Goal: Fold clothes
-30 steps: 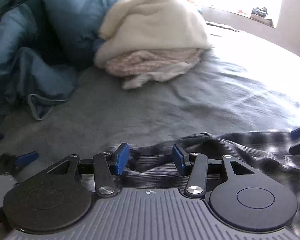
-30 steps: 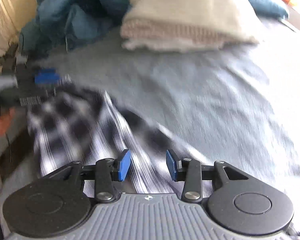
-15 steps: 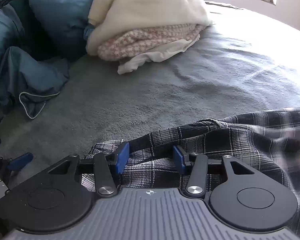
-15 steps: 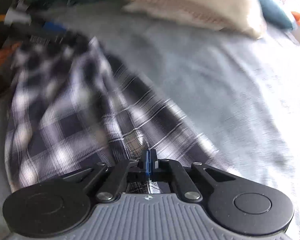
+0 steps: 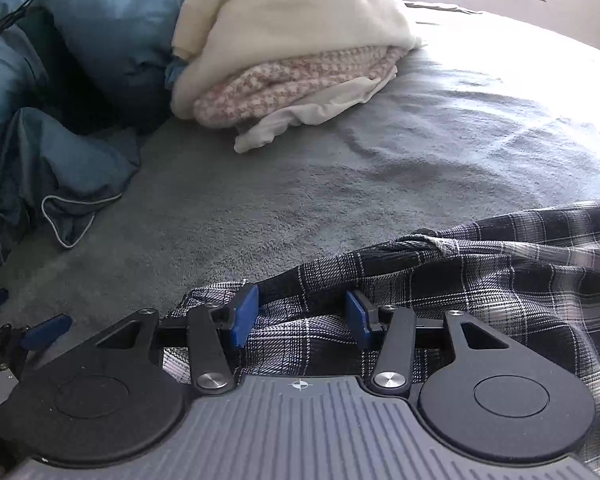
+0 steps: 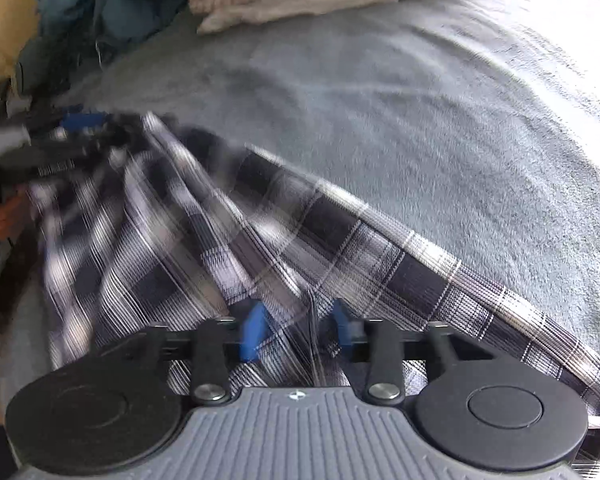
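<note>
L wrist view: left gripper [image 5: 300,320] sits low over the plaid shirt [image 5: 480,280], blue pads roughly half apart w/ a bunched bit of the cloth lying between them. Pads don't seem to press on it, so I'd call it open, not gripping. Shirt is rumpled on the grey bedspread [image 5: 340,168] at the near edge, running off to the right. Behind it, well apart: a stack of folded items [image 5: 292,60] (cream on top, pink knit under, white at bottom) next to a blue duvet [image 5: 80,60].

R wrist view: right gripper [image 6: 296,328] over the same shirt [image 6: 340,232], pads a narrow gap apart and blurred; jaws have just been opening, cloth lies under and between them, no clamp visible. Left gripper [image 6: 76,128] shows at far left on the shirt's other end, w/ part of a hand [image 6: 0,212] below it.

Progress, as a judgement: the stack suggests some clothes are done already. This shirt is only laid out, still wrinkled, no clean fold seen. Left to do: flatten, fold, add to stack.
</note>
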`<state>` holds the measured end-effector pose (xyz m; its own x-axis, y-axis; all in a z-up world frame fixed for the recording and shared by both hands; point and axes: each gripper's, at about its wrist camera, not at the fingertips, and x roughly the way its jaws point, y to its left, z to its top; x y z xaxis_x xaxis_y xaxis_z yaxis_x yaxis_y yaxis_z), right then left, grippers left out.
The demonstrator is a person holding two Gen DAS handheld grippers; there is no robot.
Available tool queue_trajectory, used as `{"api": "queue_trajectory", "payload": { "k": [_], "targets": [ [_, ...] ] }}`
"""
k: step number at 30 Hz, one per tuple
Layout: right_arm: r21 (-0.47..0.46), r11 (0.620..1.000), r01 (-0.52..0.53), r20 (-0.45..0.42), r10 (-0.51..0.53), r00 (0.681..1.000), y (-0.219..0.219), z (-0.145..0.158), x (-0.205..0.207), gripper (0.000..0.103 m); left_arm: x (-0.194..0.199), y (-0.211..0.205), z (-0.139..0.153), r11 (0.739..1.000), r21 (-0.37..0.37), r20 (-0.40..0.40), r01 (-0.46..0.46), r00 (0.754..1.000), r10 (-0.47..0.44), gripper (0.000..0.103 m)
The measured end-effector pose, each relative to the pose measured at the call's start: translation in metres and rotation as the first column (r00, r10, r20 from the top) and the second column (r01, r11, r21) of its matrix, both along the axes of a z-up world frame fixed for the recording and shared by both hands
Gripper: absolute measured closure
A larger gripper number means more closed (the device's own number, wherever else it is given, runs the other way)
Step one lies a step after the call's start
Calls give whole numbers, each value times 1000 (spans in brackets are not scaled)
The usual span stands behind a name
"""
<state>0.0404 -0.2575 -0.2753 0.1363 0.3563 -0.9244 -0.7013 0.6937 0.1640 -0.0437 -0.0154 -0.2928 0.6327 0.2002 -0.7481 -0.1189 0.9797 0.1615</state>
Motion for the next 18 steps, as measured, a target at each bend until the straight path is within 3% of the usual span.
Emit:
{"api": "queue_trajectory", "payload": {
  "k": [1,4,8,14,18],
  "targets": [
    [-17,1000,-19,28,20,999,2,3,-4,102,0,0,0,1000,-2,0,-1,1000,1,55],
    [-47,998,-30,178,38,983,1,25,-19,102,0,2,0,1000,-19,10,-17,1000,18,55],
    [-110,993,-35,338,70,938,14,42,-25,102,0,1,-1,999,-15,19,-29,999,29,55],
    [-202,979,-26,396,106,912,32,12,-9,102,-1,1,-4,1000,1,27,-22,999,22,55],
    [-215,977,6,404,84,911,39,-9,1,102,-3,0,-6,1000,10,36,-16,999,15,55]
  ]
}}
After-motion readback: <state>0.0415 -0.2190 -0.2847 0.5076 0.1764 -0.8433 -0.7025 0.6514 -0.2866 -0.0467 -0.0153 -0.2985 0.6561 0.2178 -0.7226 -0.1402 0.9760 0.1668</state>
